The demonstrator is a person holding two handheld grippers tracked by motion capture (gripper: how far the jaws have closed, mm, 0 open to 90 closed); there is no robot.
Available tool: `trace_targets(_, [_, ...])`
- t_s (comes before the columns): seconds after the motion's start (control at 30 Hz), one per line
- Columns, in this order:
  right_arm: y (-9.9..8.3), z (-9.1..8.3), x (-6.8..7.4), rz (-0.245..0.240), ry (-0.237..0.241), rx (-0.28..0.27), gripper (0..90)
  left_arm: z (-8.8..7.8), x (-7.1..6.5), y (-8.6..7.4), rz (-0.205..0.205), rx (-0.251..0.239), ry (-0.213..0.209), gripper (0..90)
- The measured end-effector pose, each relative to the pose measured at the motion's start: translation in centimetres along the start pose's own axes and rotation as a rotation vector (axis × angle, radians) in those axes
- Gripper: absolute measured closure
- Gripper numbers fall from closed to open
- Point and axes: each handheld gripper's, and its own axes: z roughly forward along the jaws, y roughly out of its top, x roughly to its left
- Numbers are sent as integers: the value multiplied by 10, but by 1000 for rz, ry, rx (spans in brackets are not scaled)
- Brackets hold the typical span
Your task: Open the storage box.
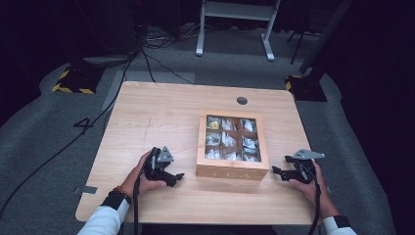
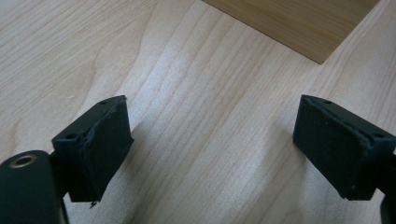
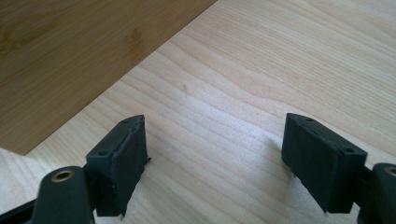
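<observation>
From above, nearest me are my two forearms in white sleeves, coming in over the table's (image 1: 147, 112) near edge. My left gripper (image 1: 177, 178) rests on the wood just left of the wooden box (image 1: 232, 171), jaws pointing toward its front left corner. My right gripper (image 1: 277, 172) sits just right of the front right corner, jaws aimed back at the box. So the box lies between my two grippers, and neither touches it. I judge the right one slightly nearer. The box is close to square, its front wall running left to right, with a clear lid over nine compartments, three by three, each holding small packets I cannot make out.

In the left gripper view, my two black pads (image 2: 100, 144) stand wide apart with nothing but bare table between them. A corner of the box (image 2: 299, 23) shows ahead, up and to the right.

In the right gripper view, my pads (image 3: 123, 158) are again spread wide over bare wood, empty. The box wall (image 3: 70, 51) fills the upper left, close by.

One box, two grippers, nine cells.
</observation>
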Motion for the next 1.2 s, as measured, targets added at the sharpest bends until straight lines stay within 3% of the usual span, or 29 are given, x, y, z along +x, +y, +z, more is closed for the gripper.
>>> trace_targets(0.23, [4, -9, 3, 3, 31, 7, 250, 0, 1, 0, 5, 3, -8, 115])
trace_targets(0.43, [11, -23, 16, -38, 54, -14, 260, 0, 1, 0, 4, 4, -7, 115])
trace_targets(0.73, [21, -40, 36, -92, 95, -88, 326, 0, 1, 0, 4, 1, -5, 116])
trace_targets(1.2, [28, -41, 46, -124, 126, -98, 406, -1, 1, -1, 2, -1, -5, 116])
